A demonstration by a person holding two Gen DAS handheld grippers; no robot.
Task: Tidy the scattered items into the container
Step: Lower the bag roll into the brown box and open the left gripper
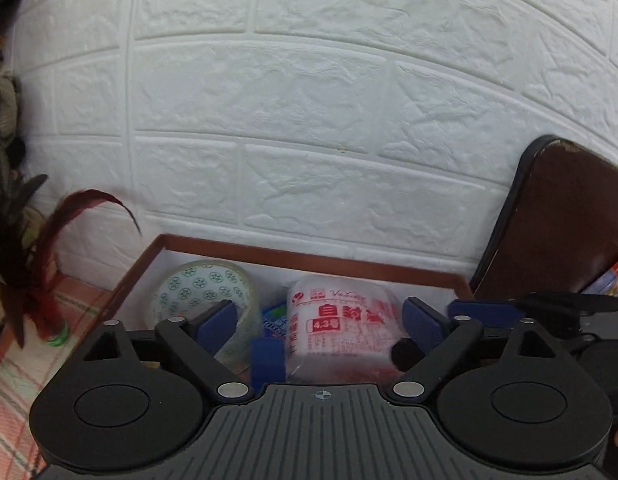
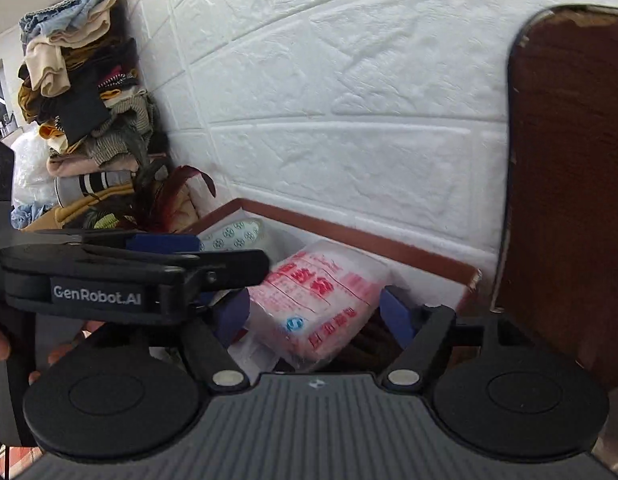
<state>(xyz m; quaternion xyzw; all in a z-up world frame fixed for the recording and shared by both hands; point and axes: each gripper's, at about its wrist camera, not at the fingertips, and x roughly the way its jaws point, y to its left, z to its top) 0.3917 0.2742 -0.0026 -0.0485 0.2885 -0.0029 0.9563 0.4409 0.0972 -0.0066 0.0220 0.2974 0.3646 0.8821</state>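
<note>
Progress is judged well advanced: a tape roll (image 1: pixel 207 292) and a bag packet (image 1: pixel 341 320) are seen inside the box (image 1: pixel 309 258); both jaws are spread, nothing gripped. Remaining scattered items cannot be seen.

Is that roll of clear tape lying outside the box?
No, the roll of clear tape sits inside the brown-rimmed box, beside the pack of zip bags.
</note>
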